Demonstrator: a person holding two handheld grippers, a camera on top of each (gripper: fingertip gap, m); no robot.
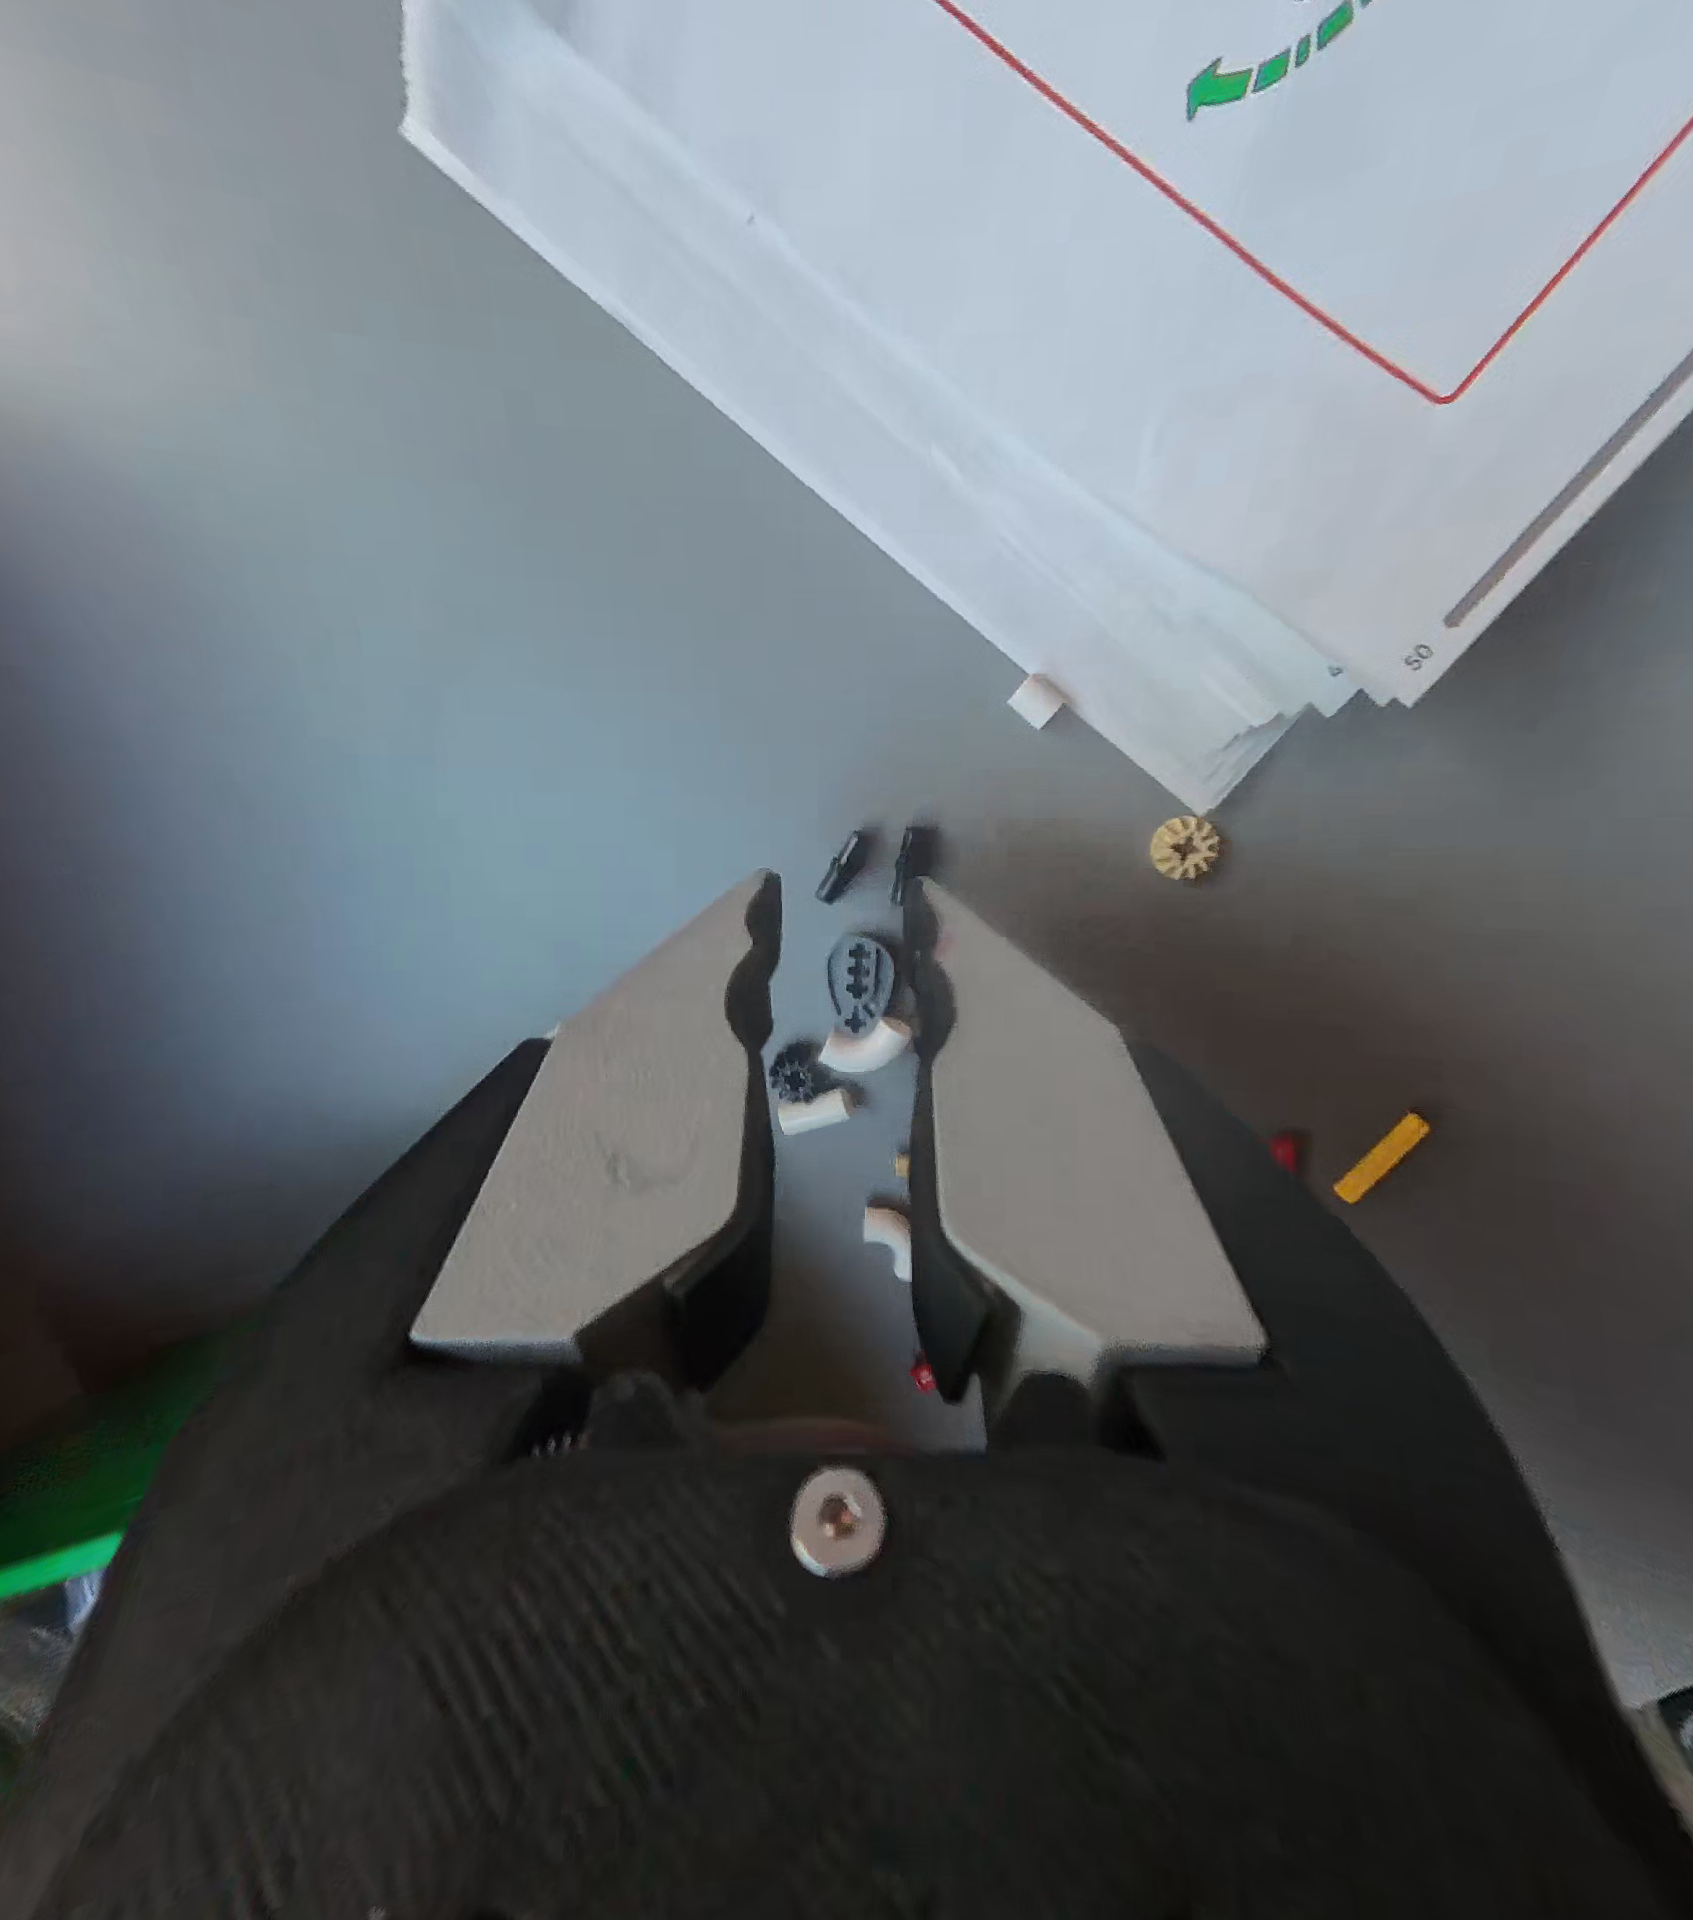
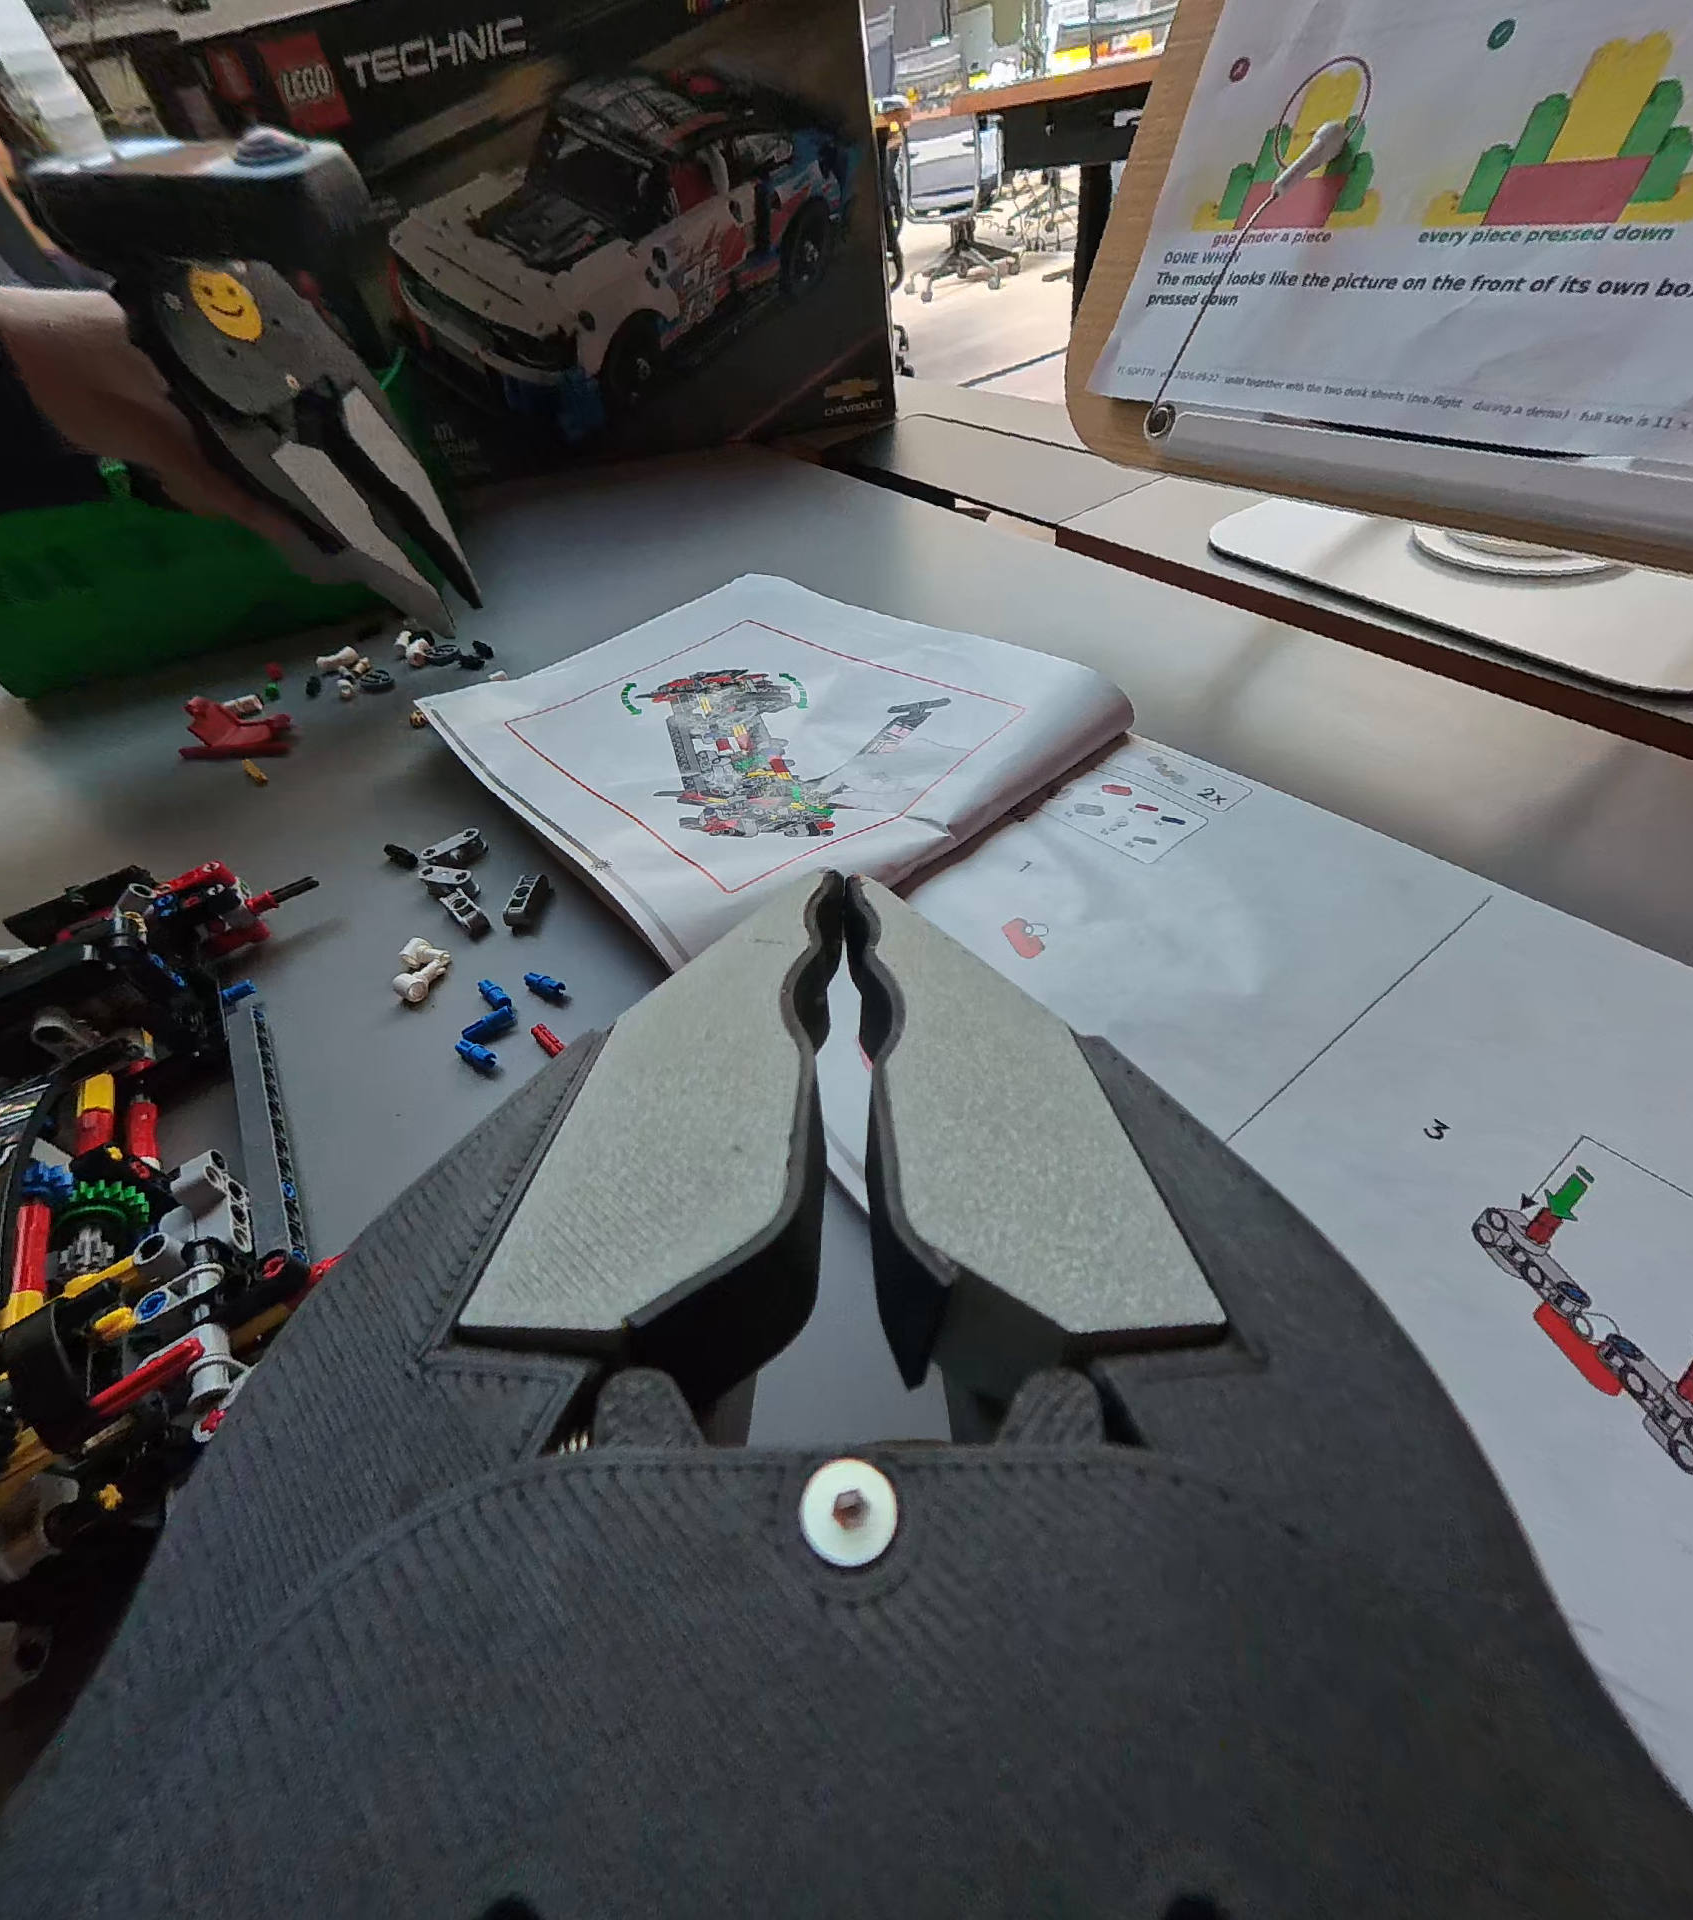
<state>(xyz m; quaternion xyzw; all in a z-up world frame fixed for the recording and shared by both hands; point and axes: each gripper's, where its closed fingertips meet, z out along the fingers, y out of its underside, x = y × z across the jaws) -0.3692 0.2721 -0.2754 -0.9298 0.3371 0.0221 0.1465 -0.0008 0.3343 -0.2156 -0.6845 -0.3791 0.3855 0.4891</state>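
The left wrist view looks steeply down, close over the surface beside the open booklet (image 1: 1081, 312). The right wrist view faces across that booklet (image 2: 769, 748) from farther back; both share its corner.

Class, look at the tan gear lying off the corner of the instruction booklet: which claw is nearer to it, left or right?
Left. The left claw hovers, open, over small loose pieces just beside the tan gear. The right claw is shut over the instruction booklet, farther from that corner.

Black ribbed gripper (image 2: 843, 883), grey fingers (image 2: 676, 1143), silver screw (image 2: 847, 1509)
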